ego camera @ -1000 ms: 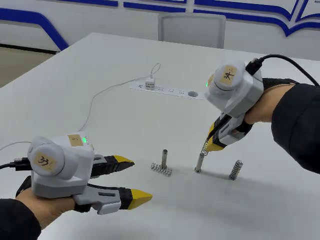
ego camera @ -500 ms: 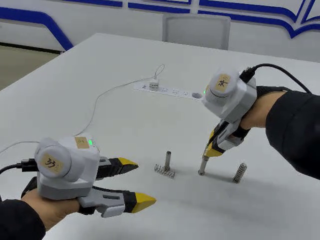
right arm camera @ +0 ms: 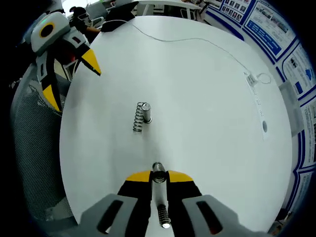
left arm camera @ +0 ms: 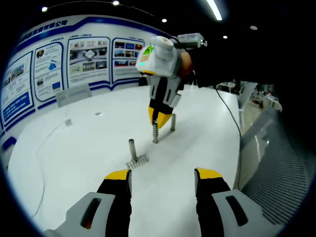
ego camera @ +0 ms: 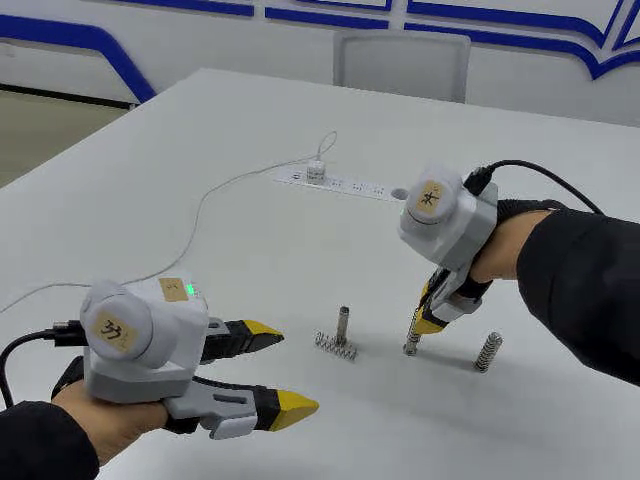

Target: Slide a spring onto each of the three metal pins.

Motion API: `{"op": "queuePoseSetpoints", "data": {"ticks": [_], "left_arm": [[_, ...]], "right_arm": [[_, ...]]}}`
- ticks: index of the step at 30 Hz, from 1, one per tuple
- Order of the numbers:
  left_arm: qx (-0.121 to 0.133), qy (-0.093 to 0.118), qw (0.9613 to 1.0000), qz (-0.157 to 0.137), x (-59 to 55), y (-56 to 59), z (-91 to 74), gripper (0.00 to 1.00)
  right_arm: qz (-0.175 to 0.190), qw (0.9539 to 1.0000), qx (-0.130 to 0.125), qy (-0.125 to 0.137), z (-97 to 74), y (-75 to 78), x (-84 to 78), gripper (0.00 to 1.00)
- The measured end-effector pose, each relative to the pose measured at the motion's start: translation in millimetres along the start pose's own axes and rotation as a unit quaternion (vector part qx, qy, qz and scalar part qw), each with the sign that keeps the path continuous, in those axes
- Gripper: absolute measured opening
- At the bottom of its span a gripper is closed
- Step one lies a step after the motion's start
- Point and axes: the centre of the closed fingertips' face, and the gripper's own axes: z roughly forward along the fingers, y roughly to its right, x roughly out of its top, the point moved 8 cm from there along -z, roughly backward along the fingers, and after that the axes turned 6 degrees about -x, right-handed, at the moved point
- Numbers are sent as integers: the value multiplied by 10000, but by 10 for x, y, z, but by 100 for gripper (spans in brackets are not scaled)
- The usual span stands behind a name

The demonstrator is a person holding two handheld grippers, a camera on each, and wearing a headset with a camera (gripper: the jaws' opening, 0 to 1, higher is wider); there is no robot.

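Left tongs [left arm camera: 163, 176] wide apart, empty. Loose spring [left arm camera: 138, 160] lies at the bare pin [left arm camera: 132, 147]'s foot; just beyond that pin, right tongs [left arm camera: 160, 119] pinch a second spring [left arm camera: 155, 131].

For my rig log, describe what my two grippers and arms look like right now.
Both the left gripper and right gripper have rounded grey-white housings, black jaws with yellow tips, a tan sticker bearing a handwritten mark, and a black cable. A green light glows on the left one. Black sleeves cover both arms.
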Motion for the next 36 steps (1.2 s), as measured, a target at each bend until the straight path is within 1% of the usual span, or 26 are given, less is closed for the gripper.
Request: {"op": "queuePoseSetpoints", "data": {"ticks": [10, 16, 21, 23, 28, 31, 33, 34, 36], "left_arm": [[29, 5, 10000, -1, 0, -5, -5, 52], [44, 1, 10000, -8, -2, -2, -9, 52], [37, -5, 10000, 8, 0, 1, -6, 52], [33, -3, 10000, 6, 1, 2, -4, 52], [27, -17, 10000, 17, 2, 4, 0, 52], [21, -29, 10000, 27, 3, 4, 4, 52], [19, -38, 10000, 33, 5, 6, 8, 51], [20, -43, 10000, 34, 4, 6, 9, 51], [28, -51, 10000, 36, 2, 3, 5, 51]], "right_arm": [[33, 9999, 7, -98, 121, -1, -17, 12], [29, 9999, -11, -97, 127, -12, -32, 13], [-1, 10000, -46, -46, 107, -22, -41, 17], [-33, 10000, -86, -29, 66, -33, -35, 18], [-87, 9996, -225, 131, -64, -28, 22, 20], [-158, 9991, -296, 260, -132, -44, 90, 20], [-162, 9987, -278, 383, -159, -73, 150, 20], [-132, 9985, -221, 480, -156, -94, 187, 20], [-73, 9982, -154, 575, -133, -120, 229, 20]]}}
